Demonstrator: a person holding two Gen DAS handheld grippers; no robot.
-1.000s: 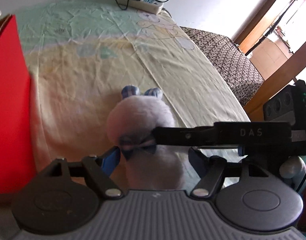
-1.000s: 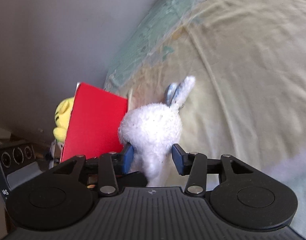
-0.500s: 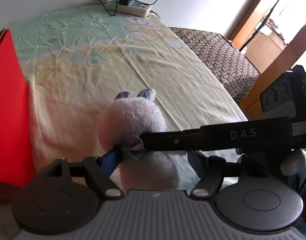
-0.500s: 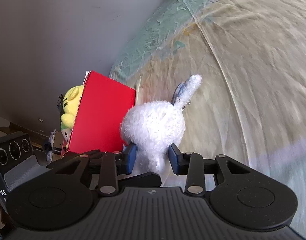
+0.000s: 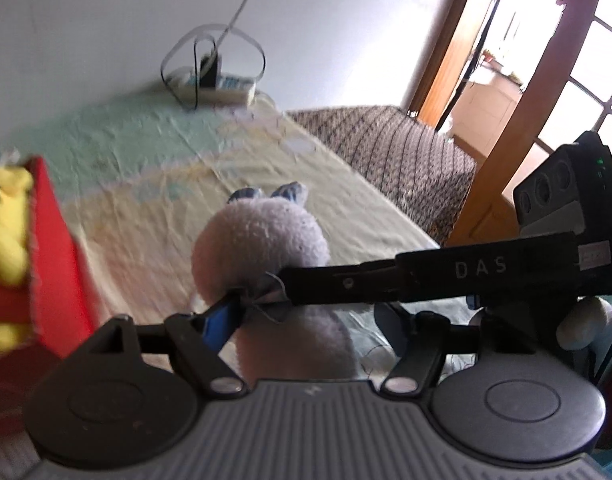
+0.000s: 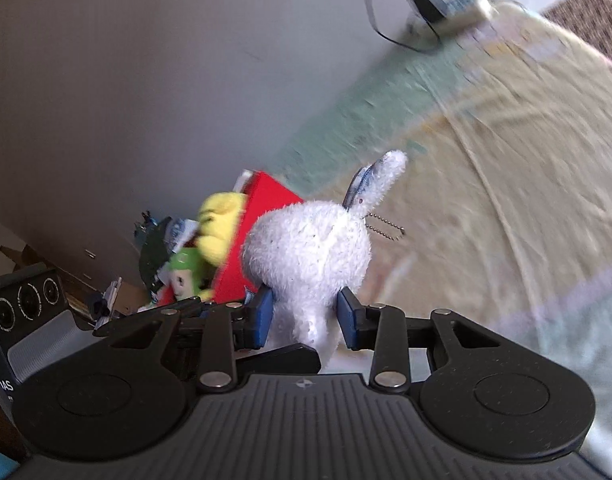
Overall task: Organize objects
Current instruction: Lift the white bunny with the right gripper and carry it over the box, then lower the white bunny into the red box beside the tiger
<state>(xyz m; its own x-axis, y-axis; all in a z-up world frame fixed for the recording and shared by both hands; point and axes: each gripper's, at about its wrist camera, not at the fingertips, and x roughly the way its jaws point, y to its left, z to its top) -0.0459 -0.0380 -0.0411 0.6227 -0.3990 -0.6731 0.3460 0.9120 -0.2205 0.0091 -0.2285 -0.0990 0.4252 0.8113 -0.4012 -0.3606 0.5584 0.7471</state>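
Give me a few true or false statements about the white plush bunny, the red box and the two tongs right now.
1. The right tongs are closed on the white plush bunny. True.
2. The red box holds a yellow plush toy. True.
3. The left tongs are shut tight on the bunny. False: they are open, their jaws wide apart around it.
4. The bunny already sits inside the red box. False: it is outside, beside the box.
5. A power strip lies at the far end of the bed. True.
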